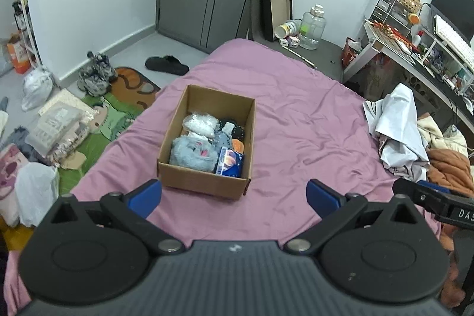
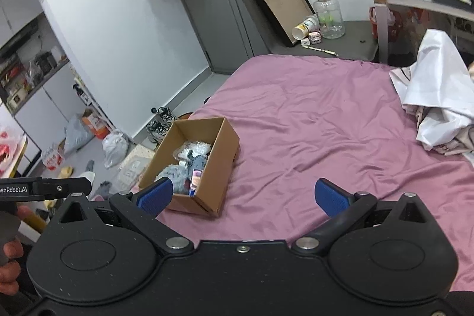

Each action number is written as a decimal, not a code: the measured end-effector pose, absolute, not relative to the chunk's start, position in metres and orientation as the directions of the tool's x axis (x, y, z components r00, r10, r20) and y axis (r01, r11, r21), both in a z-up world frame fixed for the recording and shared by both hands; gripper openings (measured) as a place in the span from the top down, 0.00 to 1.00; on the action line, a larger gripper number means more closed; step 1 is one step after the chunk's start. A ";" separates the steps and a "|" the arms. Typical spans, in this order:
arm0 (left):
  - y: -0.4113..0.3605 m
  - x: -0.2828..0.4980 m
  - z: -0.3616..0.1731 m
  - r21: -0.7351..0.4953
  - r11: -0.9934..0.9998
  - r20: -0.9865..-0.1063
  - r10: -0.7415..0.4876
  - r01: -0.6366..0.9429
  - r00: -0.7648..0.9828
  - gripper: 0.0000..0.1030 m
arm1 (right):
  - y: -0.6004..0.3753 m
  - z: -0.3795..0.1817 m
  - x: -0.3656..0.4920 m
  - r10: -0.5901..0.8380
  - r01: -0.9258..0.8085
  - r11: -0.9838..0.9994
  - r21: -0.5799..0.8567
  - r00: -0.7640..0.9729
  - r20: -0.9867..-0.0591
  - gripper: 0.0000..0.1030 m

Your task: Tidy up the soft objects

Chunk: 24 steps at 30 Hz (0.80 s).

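A cardboard box [image 1: 204,182] stands on the pink bed sheet [image 1: 296,132]. It holds several soft things: a grey-blue fluffy toy [image 1: 191,153], a clear bag of white stuff [image 1: 200,123] and a blue packet [image 1: 230,162]. My left gripper [image 1: 234,196] is open and empty, just short of the box's near wall. In the right wrist view the box [image 2: 219,168] lies ahead to the left on the sheet [image 2: 326,123]. My right gripper [image 2: 243,196] is open and empty, its left finger [image 2: 155,194] in front of the box's near corner.
A heap of white and orange cloth [image 1: 400,132] lies at the bed's right edge, also in the right wrist view [image 2: 438,108]. Bags, shoes and a mat [image 1: 118,108] cover the floor on the left. A desk [image 1: 414,55] and a low table with a water jug [image 1: 312,27] stand beyond the bed.
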<state>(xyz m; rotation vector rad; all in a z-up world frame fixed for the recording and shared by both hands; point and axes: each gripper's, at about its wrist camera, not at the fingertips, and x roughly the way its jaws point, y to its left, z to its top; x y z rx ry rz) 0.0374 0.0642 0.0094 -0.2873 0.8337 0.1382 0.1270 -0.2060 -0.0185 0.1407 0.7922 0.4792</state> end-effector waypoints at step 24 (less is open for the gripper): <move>0.031 0.007 0.031 -0.168 0.962 -0.716 0.031 -0.215 0.697 0.00 | -0.208 0.002 0.097 0.424 -0.397 0.894 0.208 0.598 -0.680 0.00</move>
